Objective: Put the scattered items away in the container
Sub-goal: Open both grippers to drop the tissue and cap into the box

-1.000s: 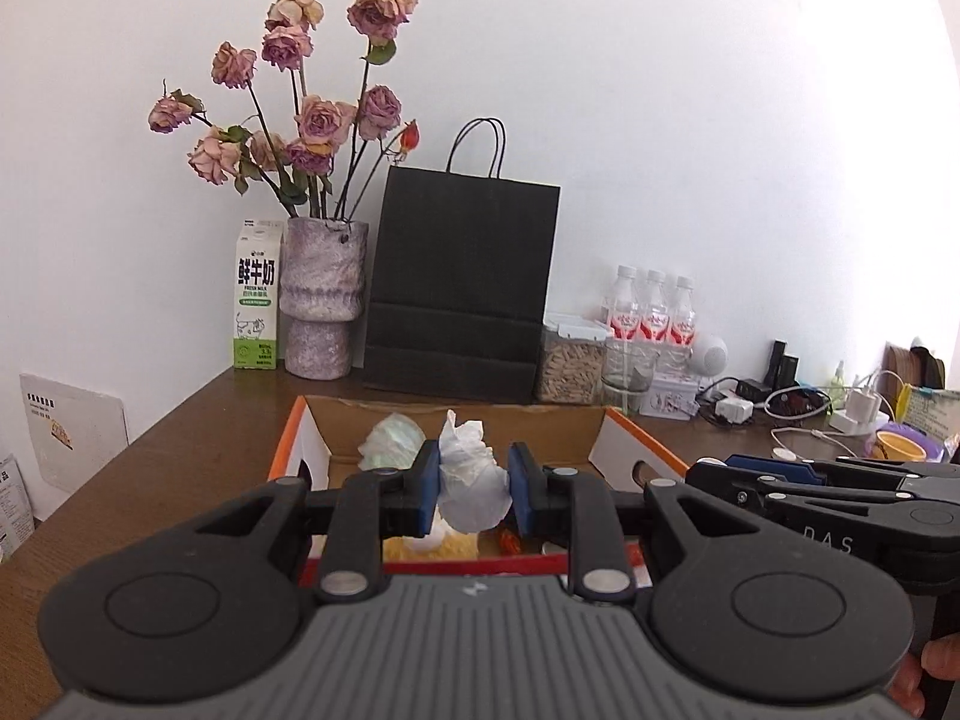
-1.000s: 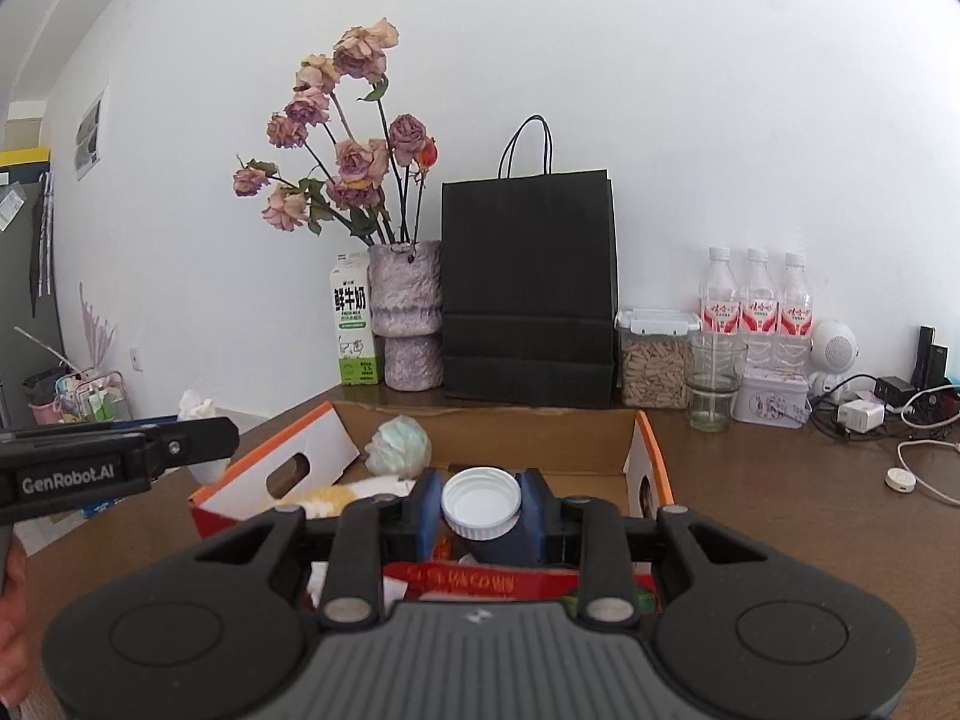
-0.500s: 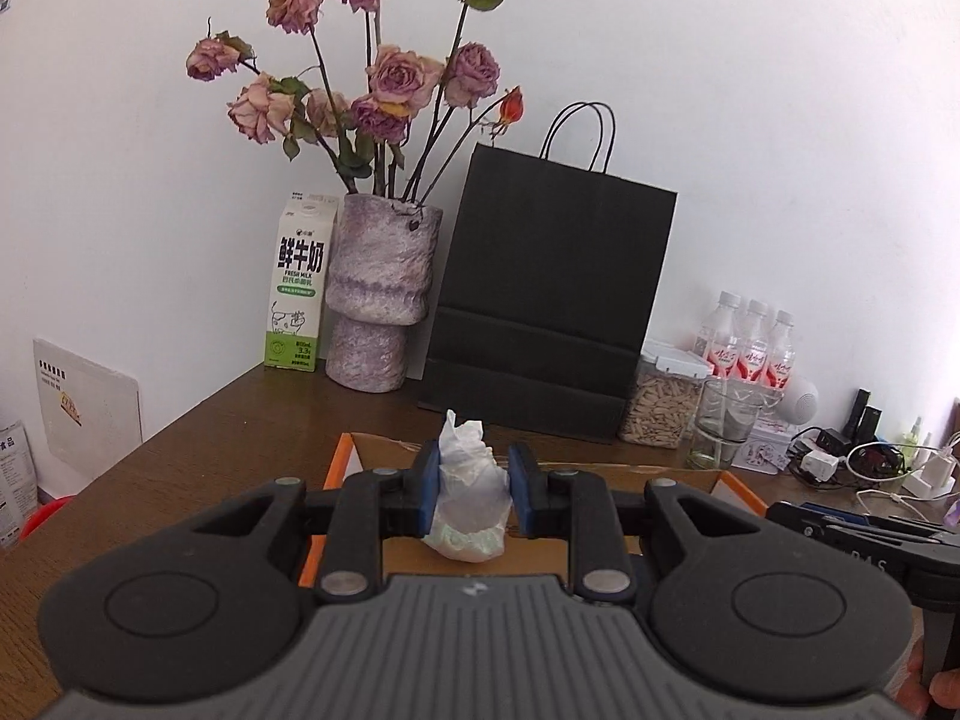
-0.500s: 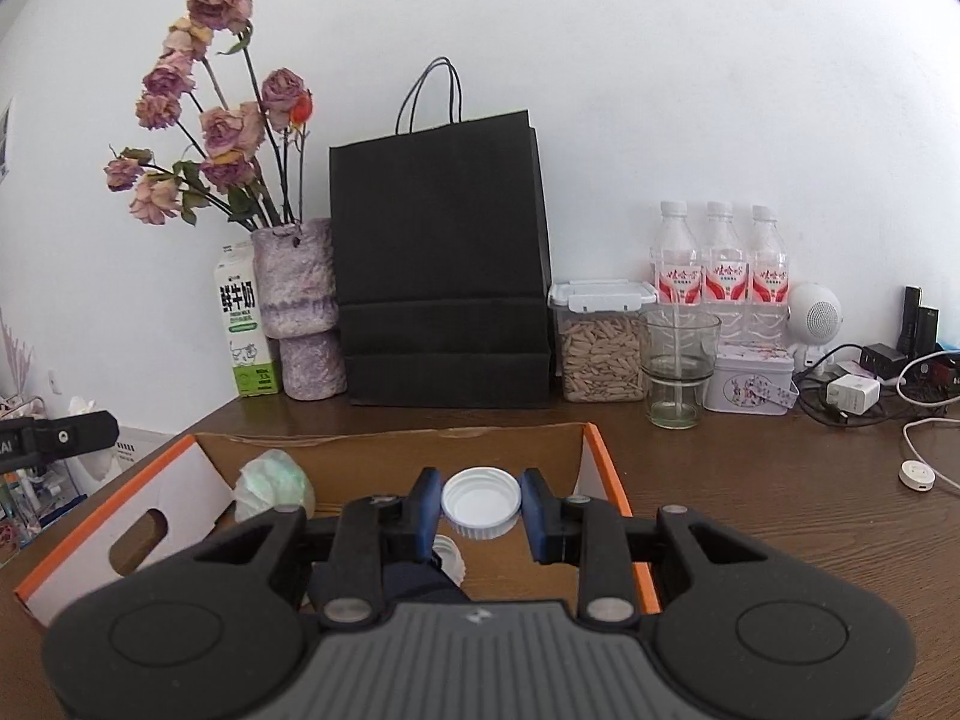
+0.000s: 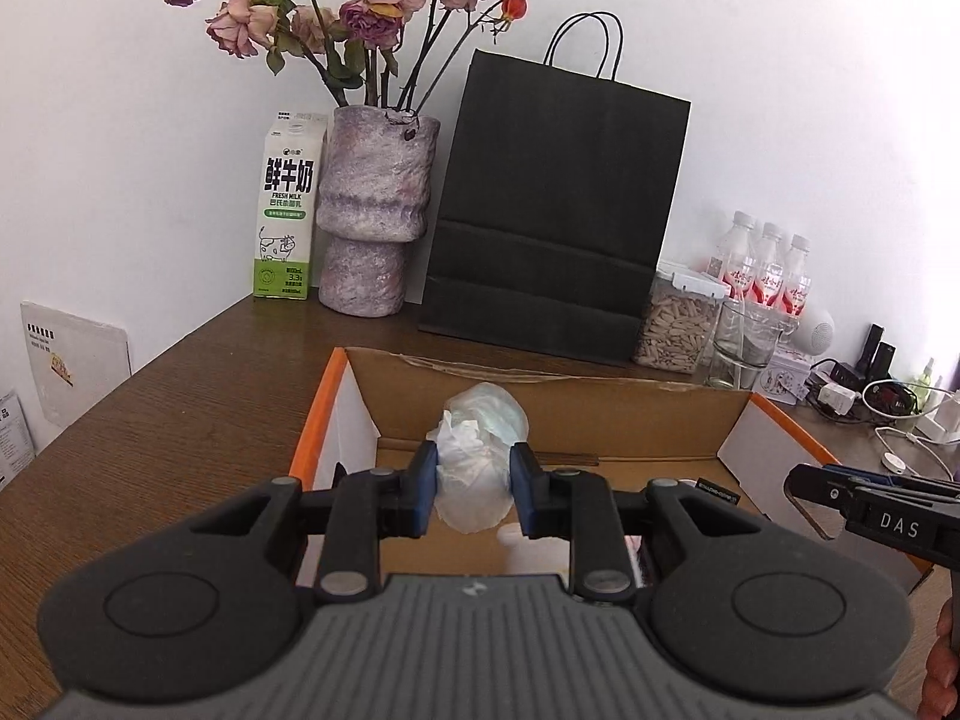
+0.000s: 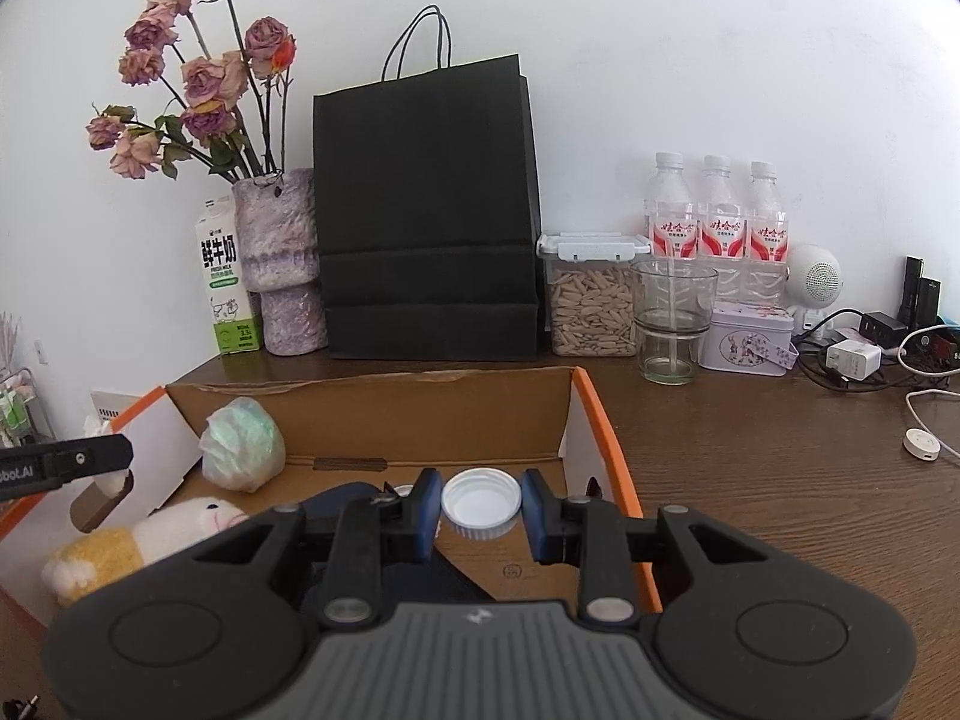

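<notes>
Cardboard box [image 6: 591,420]: corrugated brown inside, orange-edged, open-topped; left gripper [image 5: 470,492] tilts slightly downward over the box, blue pads narrowly apart and pressing a crumpled white tissue wad [image 5: 468,480], soft and irregular, long axis upright; right gripper [image 6: 481,507] tilts likewise above the box's right half, pads pinching a round white ribbed plastic cap [image 6: 481,501], hollow side upward; a pale wrapped bundle [image 6: 243,444] sits in the box's far-left corner; a plush toy [image 6: 138,543] lies at the box's left.
</notes>
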`<action>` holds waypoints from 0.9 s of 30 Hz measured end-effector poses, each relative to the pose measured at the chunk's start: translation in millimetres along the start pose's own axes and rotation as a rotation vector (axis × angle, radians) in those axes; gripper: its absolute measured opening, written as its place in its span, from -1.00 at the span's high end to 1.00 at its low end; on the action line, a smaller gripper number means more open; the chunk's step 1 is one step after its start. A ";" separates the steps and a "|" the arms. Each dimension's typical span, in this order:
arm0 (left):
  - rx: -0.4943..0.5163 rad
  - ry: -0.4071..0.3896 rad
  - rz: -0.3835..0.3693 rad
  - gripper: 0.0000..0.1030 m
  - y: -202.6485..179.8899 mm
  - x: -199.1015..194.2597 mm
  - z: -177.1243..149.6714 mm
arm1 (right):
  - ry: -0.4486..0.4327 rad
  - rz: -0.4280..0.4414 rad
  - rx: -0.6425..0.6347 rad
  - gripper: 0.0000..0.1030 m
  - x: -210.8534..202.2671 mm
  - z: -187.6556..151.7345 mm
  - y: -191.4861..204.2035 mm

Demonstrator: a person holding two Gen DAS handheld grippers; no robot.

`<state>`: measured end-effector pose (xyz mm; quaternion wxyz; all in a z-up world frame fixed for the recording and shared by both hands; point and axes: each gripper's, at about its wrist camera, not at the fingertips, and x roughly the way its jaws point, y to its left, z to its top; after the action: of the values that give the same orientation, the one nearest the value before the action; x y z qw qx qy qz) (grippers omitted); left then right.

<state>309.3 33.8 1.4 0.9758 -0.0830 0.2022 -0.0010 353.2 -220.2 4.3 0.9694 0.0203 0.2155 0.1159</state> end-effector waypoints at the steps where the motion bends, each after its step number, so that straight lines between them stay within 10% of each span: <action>1: 0.005 -0.001 -0.001 0.25 -1.3 -0.5 -1.1 | -0.005 0.010 0.005 0.34 -1.6 -0.7 -0.1; 5: 0.016 -0.062 0.013 -0.99 -4.6 -10.5 -1.6 | -0.047 0.020 0.028 -1.00 -13.4 -2.4 0.3; 27: 0.003 -0.113 0.022 -1.00 -4.3 -19.5 -5.7 | -0.063 0.031 0.011 -1.00 -30.7 -4.4 10.3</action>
<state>289.2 29.3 4.7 0.9857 -0.0794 0.1478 0.0142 322.1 -217.4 13.9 0.9736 0.0325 0.1854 0.1288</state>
